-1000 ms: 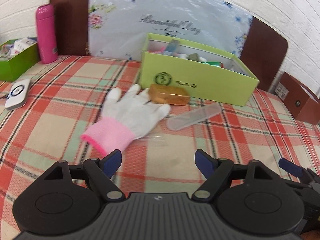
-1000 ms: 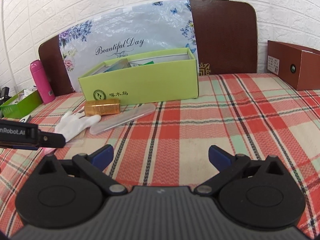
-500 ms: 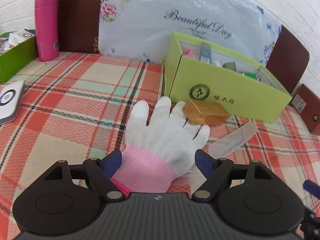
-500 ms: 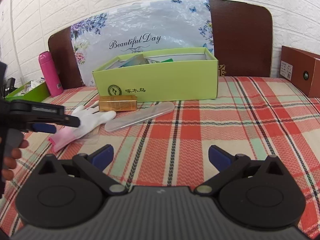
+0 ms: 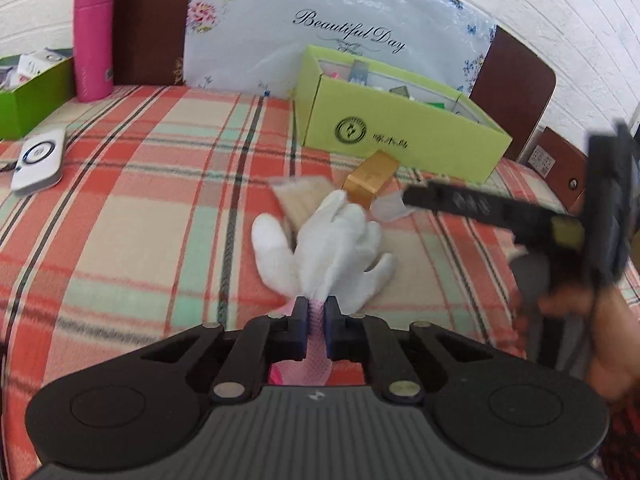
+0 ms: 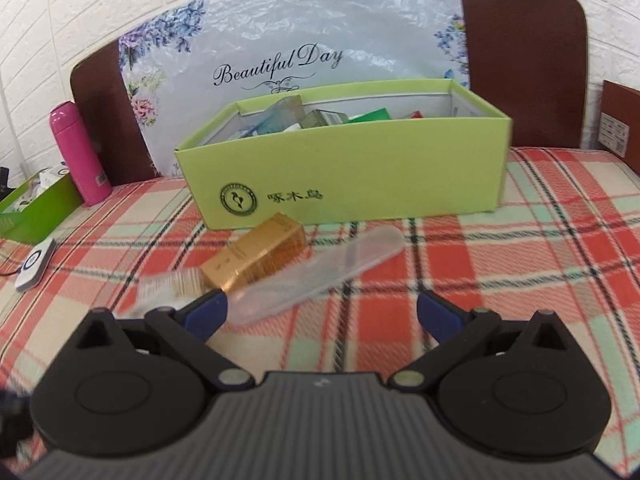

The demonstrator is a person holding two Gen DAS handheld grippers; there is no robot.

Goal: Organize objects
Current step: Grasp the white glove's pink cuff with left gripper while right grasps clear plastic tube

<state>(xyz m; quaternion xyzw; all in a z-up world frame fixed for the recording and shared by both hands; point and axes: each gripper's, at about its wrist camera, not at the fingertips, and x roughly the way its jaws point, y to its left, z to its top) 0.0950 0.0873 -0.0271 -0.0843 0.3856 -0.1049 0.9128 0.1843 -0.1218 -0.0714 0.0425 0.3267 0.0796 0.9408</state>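
A white glove (image 5: 336,248) with a pink cuff lies bunched on the plaid cover. My left gripper (image 5: 316,312) has its jaws closing tight on that cuff, both pads pressing it. Beyond the glove sit a gold box (image 5: 372,176), a clear packet of pale sticks (image 5: 304,196) and the open lime-green box (image 5: 400,136). My right gripper (image 6: 320,312) is open with nothing held, low over a clear plastic case (image 6: 320,276) beside the gold box (image 6: 256,258), in front of the lime-green box (image 6: 360,176). Its blurred body (image 5: 500,208) crosses the left wrist view.
A pink bottle (image 5: 92,40), a darker green box (image 5: 28,96) and a white device (image 5: 40,160) sit at the left. A brown box (image 6: 620,120) stands at the right. A floral bag (image 6: 280,40) leans on the headboard. A hand (image 5: 600,340) grips the right tool.
My left gripper moved forward over the glove and shut on its pink cuff, bunching the fingers. My right gripper swung in toward the gold box and clear case.
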